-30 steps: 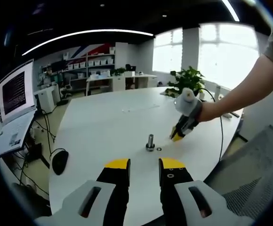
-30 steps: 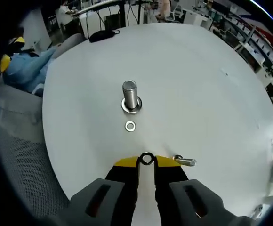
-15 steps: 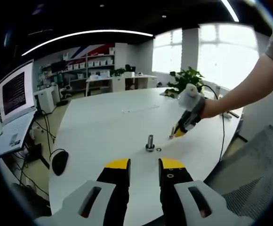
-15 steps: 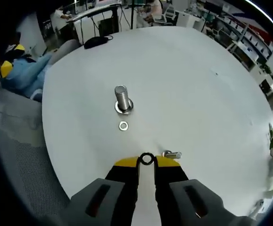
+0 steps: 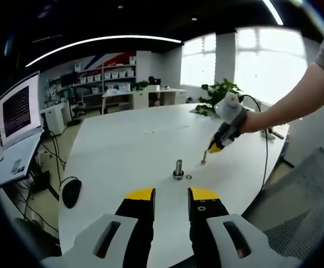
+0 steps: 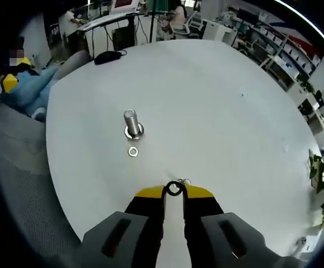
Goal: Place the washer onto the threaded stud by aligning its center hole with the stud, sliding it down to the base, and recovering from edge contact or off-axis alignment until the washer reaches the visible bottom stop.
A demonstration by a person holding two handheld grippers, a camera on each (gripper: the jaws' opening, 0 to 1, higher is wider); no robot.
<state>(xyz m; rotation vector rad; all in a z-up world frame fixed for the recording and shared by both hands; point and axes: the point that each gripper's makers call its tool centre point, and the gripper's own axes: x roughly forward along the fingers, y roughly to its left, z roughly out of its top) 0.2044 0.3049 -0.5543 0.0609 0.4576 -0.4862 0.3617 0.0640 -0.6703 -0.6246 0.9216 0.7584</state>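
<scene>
1. Left gripper view: left gripper (image 5: 170, 195) empty, jaws slightly parted. Stud (image 5: 178, 168) upright on table (image 5: 123, 145) at 12 o'clock; spare washer (image 5: 189, 177) flat just beside it. Right gripper (image 5: 214, 148) at 1 o'clock, nearer the stud.
2. Right gripper view: right gripper (image 6: 174, 191) pinched a dark washer (image 6: 174, 188). Stud (image 6: 132, 124) at 11 o'clock, axis vertical; loose washer (image 6: 133, 151) between. No containers.

My right gripper (image 6: 174, 190) hides most of the little metal piece (image 6: 183, 181) lying on the table (image 6: 223, 123) behind its tips. From my left gripper view the washer (image 5: 189, 177) beside the stud (image 5: 178, 168) is only a tiny speck.
</scene>
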